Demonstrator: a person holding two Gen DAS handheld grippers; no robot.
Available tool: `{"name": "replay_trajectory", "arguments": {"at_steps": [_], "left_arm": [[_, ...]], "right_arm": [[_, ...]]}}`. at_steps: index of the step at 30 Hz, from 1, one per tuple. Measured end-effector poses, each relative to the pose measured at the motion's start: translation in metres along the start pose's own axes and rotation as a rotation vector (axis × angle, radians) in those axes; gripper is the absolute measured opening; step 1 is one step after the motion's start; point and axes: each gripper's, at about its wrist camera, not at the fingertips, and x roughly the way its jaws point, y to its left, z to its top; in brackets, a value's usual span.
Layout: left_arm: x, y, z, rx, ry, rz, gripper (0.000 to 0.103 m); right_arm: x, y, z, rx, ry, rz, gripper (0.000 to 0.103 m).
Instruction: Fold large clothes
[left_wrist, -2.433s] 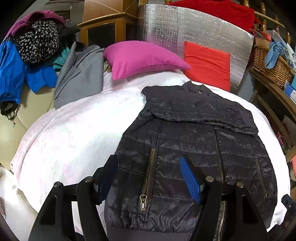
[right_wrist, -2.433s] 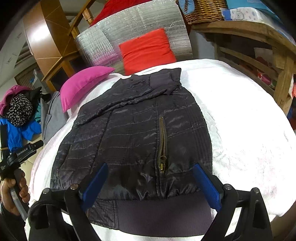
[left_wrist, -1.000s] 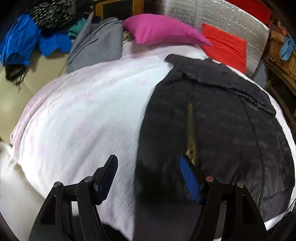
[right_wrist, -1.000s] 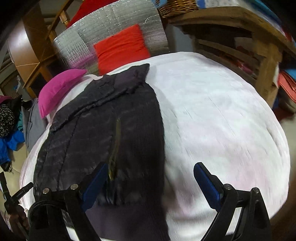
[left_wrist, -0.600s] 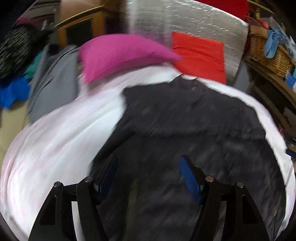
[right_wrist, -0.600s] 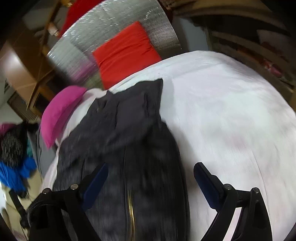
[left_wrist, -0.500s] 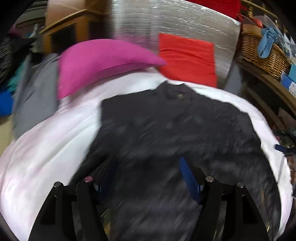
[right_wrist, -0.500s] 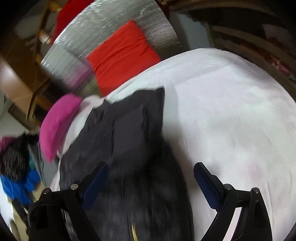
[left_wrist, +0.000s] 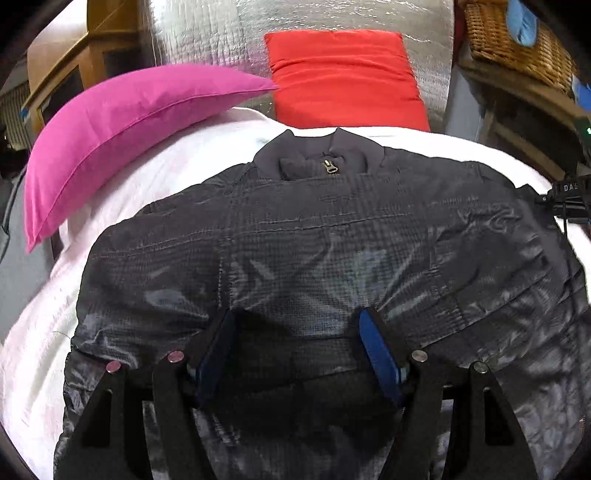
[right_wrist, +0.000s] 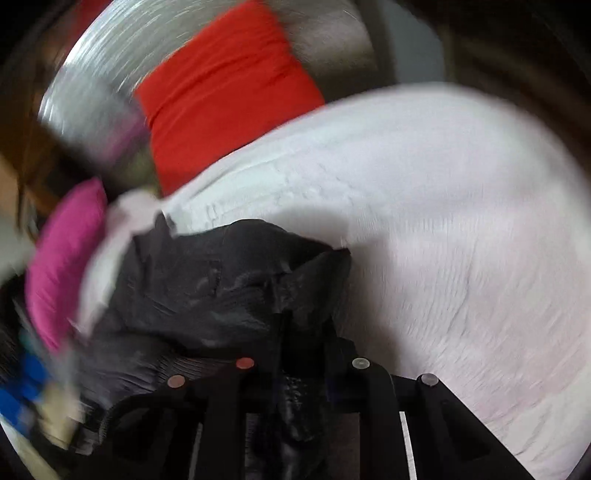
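You are closing the right gripper (right_wrist: 299, 369) on the black puffer jacket's (left_wrist: 314, 240) edge, left gripper (left_wrist: 295, 347) hovering open; next, lift and fold across.

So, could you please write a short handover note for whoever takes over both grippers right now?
Left gripper: open, over the middle of the black jacket, gripping nothing.
Right gripper: jaws closing, bunched fabric of the jacket's right edge between them; view blurred.
Jacket lies front up on the white bedcover, collar toward the red cushion and pink pillow.
Done: jacket spread out.
Left: every body fold.
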Motion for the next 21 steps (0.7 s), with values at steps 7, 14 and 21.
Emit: {"name": "replay_trajectory", "arguments": {"at_steps": [7, 14, 21], "left_arm": [[-0.021, 0.026, 0.015, -0.045, -0.013, -0.105, 0.071], [-0.049, 0.150, 0.027, -0.347, -0.094, -0.124, 0.080], [0.028, 0.243, 0.039, -0.646, 0.099, -0.233, 0.080]], "right_arm": [[-0.066, 0.041, -0.019, -0.062, -0.223, -0.123, 0.077], [-0.067, 0.152, -0.078, -0.358, -0.113, 0.184, 0.081], [-0.011, 0.162, -0.105, -0.416, 0.006, 0.160, 0.082]]}}
